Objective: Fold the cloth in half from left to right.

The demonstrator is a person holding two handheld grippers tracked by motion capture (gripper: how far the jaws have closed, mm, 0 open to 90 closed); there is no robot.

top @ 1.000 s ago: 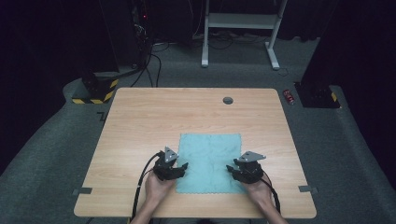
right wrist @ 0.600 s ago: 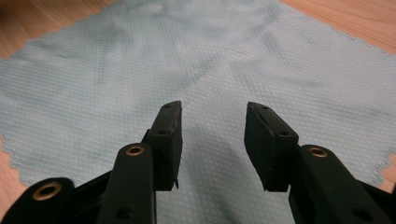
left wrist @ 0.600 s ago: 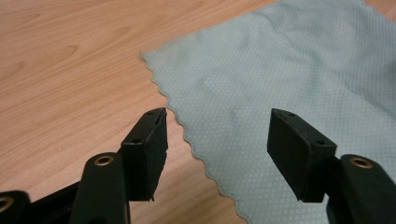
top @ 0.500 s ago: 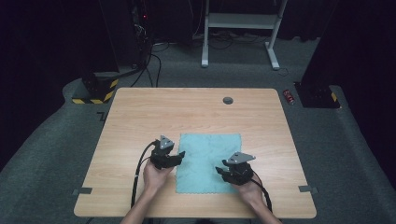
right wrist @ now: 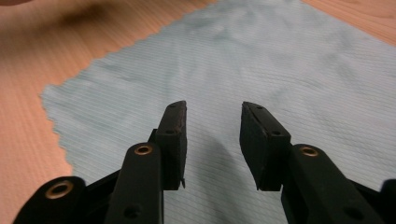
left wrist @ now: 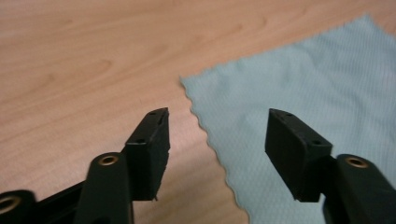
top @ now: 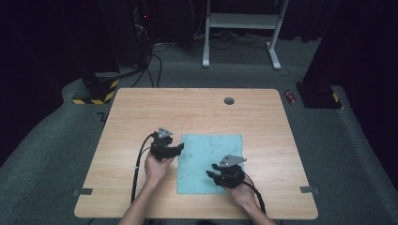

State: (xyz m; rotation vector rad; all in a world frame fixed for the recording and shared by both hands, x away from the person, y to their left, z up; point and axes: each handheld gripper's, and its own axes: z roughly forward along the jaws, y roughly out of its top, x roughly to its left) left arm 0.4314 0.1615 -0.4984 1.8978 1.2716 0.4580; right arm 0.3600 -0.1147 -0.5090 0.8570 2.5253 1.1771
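A light teal cloth [top: 211,152] lies flat on the wooden table [top: 141,112]. My left gripper [top: 180,148] is at the cloth's left edge, pointing right. In the left gripper view its open jaws [left wrist: 217,116] straddle the wavy edge of the cloth [left wrist: 317,84] just below a corner; they have narrowed slightly and grip nothing. My right gripper [top: 210,173] hovers over the cloth's near right part, pointing left. In the right gripper view its jaws [right wrist: 214,109] stand open above the cloth [right wrist: 243,56]; they have just been closing, with nothing pinched between them.
A small dark round grommet [top: 229,100] sits near the table's far edge. On the floor are a red can [top: 291,97], a yellow-and-black striped base [top: 96,91] and a white stand [top: 239,21]. Cables trail from both grippers toward the near edge.
The left gripper has moved away from the person along the cloth's left edge. The right gripper has slid left onto the cloth, and its jaws look narrower.
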